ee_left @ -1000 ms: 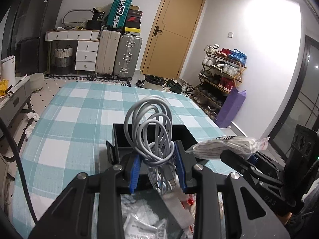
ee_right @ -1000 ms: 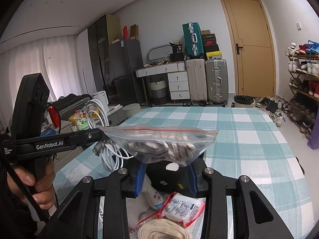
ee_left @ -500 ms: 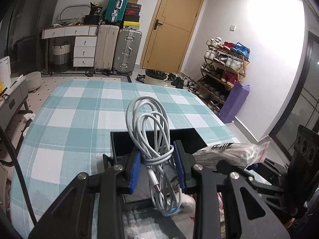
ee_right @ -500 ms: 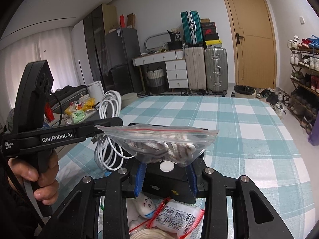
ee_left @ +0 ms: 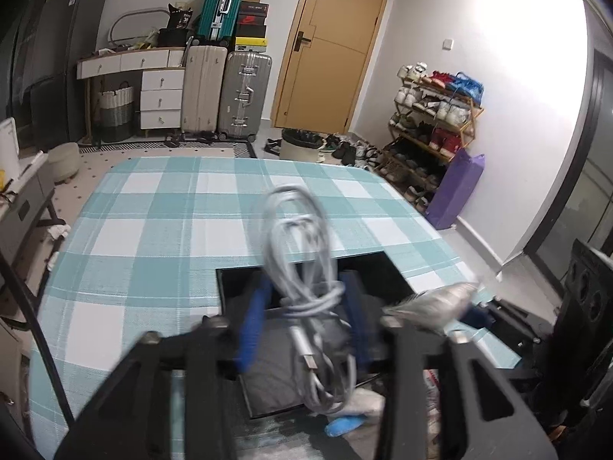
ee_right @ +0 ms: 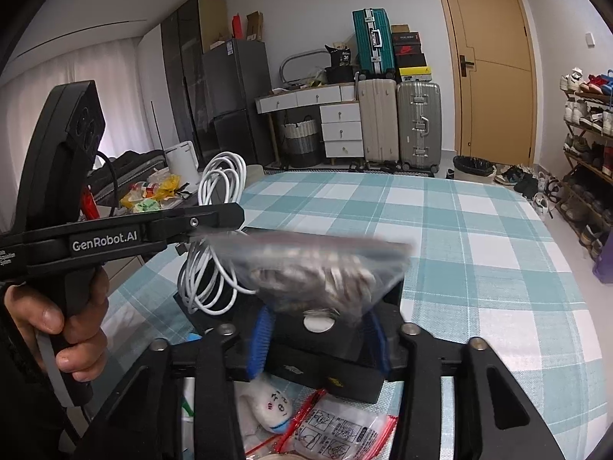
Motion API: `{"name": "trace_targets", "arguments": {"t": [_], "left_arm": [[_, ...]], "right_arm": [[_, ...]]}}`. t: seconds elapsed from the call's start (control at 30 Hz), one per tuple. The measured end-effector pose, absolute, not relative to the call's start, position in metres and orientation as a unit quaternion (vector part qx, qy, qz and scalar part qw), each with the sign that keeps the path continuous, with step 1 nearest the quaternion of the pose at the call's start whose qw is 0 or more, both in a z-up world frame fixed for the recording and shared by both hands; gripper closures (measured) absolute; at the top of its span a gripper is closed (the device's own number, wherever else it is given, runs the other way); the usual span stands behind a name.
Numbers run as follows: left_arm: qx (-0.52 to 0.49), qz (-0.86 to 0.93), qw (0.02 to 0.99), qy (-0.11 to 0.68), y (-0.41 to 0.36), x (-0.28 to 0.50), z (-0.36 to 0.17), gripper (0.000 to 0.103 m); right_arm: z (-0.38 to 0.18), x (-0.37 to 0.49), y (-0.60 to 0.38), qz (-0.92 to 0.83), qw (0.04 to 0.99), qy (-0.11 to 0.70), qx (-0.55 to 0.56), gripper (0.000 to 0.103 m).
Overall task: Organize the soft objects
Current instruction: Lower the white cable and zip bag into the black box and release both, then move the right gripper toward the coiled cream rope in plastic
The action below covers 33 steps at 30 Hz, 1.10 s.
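Observation:
My left gripper (ee_left: 306, 306) is shut on a coiled white cable (ee_left: 302, 253) and holds it above an open black box (ee_left: 318, 349) on the checked tablecloth. The cable also shows in the right wrist view (ee_right: 214, 245), hanging from the left gripper's fingers (ee_right: 214, 218). My right gripper (ee_right: 322, 322) is shut on a clear zip bag of rolled cloth (ee_right: 318, 268), held over the black box (ee_right: 325, 352). The bag shows blurred in the left wrist view (ee_left: 429, 303), right of the cable.
A small white plush (ee_right: 272, 406) and a red-zip packet (ee_right: 337, 429) lie on the table in front of the box. A blue item (ee_left: 345, 423) lies by the box's near edge. The teal checked table (ee_left: 153, 230) stretches ahead; suitcases and a shoe rack stand beyond.
Both grippers have moved forward over the black box with their loads. The box now lies more under the grippers, and both held items are motion-blurred.

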State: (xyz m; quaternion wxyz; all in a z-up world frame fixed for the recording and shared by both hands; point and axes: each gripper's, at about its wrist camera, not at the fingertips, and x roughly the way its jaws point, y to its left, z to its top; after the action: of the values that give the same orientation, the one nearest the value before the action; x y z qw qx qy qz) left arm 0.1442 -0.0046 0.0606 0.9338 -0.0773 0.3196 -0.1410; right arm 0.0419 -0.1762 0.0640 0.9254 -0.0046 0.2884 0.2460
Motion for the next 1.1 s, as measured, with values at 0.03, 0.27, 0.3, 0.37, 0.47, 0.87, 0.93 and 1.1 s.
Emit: {"name": "trace_targets", "arguments": {"t": [0.03, 0.27, 0.3, 0.37, 0.47, 0.87, 0.93, 1.1], "left_arm": [[-0.075, -0.140, 0.933, 0.322, -0.005, 0.144, 0.060, 0.046], [-0.063, -0.132, 0.933, 0.328, -0.008, 0.137, 0.053, 0.021], [-0.061, -0.129, 0.934, 0.326, -0.008, 0.136, 0.053, 0.018], [-0.059, -0.122, 0.936, 0.324, -0.007, 0.132, 0.053, 0.005], [-0.060, -0.112, 0.940, 0.317, -0.004, 0.125, 0.051, 0.000], [-0.040, -0.087, 0.945, 0.312, 0.002, 0.085, 0.041, 0.000], [-0.039, -0.081, 0.945, 0.313, 0.003, 0.077, 0.039, 0.000], [-0.038, -0.074, 0.946, 0.314, 0.005, 0.060, 0.032, 0.000]], "right_arm": [[0.064, 0.042, -0.177, 0.245, 0.926, 0.288, -0.005, 0.053], [0.064, 0.042, -0.188, 0.231, 0.930, 0.285, -0.003, 0.038], [0.065, 0.041, -0.190, 0.229, 0.931, 0.283, -0.002, 0.035], [0.065, 0.040, -0.192, 0.228, 0.932, 0.281, -0.003, 0.029], [0.066, 0.040, -0.194, 0.227, 0.933, 0.280, -0.005, 0.023], [0.064, 0.015, -0.199, 0.216, 0.937, 0.275, -0.005, 0.001], [0.064, 0.008, -0.201, 0.214, 0.937, 0.275, -0.004, 0.001], [0.058, -0.012, -0.205, 0.209, 0.937, 0.280, -0.006, 0.001]]}}
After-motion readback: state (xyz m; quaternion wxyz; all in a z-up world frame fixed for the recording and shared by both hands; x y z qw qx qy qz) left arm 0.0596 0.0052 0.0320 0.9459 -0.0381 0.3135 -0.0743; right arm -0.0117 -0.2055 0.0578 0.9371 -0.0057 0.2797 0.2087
